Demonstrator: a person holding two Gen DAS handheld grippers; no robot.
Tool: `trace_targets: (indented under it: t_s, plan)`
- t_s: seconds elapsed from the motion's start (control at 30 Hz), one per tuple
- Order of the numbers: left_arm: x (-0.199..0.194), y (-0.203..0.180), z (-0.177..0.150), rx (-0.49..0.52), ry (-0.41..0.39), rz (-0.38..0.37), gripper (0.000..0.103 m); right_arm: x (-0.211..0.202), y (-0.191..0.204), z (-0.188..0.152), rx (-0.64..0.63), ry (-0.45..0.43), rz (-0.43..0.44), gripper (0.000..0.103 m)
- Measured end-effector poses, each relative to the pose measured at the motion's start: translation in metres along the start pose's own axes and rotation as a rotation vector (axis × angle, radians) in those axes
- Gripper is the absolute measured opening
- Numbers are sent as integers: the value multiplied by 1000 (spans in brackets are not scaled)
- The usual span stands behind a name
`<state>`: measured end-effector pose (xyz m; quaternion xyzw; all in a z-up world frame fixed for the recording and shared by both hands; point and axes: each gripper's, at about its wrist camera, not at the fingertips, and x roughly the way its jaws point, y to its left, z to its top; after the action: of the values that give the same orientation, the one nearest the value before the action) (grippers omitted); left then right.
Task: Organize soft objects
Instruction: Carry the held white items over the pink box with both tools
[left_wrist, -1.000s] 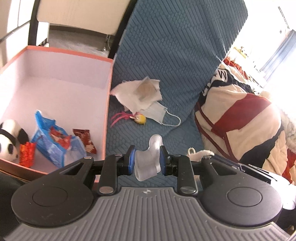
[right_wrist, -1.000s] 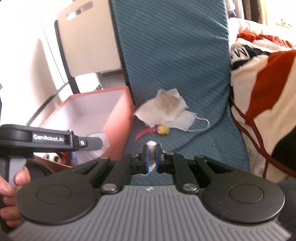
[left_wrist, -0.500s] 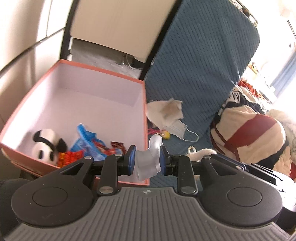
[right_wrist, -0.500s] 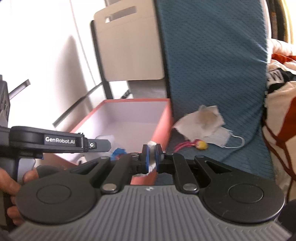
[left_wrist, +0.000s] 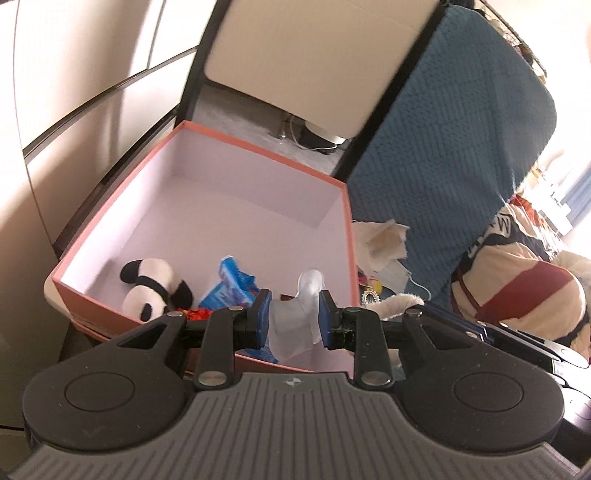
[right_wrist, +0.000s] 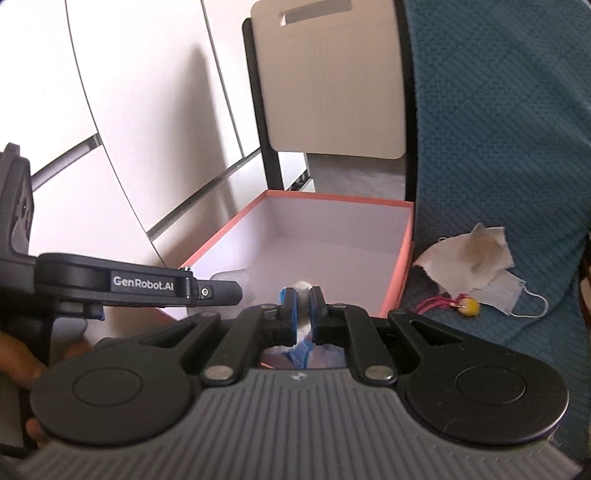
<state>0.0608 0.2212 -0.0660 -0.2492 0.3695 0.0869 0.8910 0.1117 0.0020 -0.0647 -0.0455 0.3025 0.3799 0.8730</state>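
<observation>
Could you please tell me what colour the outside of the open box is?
Salmon pink outside, the box is pale white inside; the right wrist view shows it best.

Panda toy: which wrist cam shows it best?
Left wrist. The panda lies in plain sight on the floor of the pink box, beside the blue packet. The right wrist view shows the box but no panda; its own gripper body blocks the box's near end.
</observation>
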Motion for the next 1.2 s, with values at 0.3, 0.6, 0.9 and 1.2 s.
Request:
trace_targets:
  t_s: [0.3, 0.6, 0.9, 1.2]
  plan:
    - [26, 31, 12, -56, 48, 43, 32, 49, 10, 1, -8, 81, -5, 11]
    - [68, 60, 26, -76, 104, 67, 32, 105, 5, 7, 13, 176, 6, 11]
    - [103, 85, 31, -89, 156, 85, 32, 141, -4, 16, 26, 214, -4, 11]
    - [105, 90, 30, -76, 160, 73, 53, 143, -7, 16, 36, 224, -6, 14]
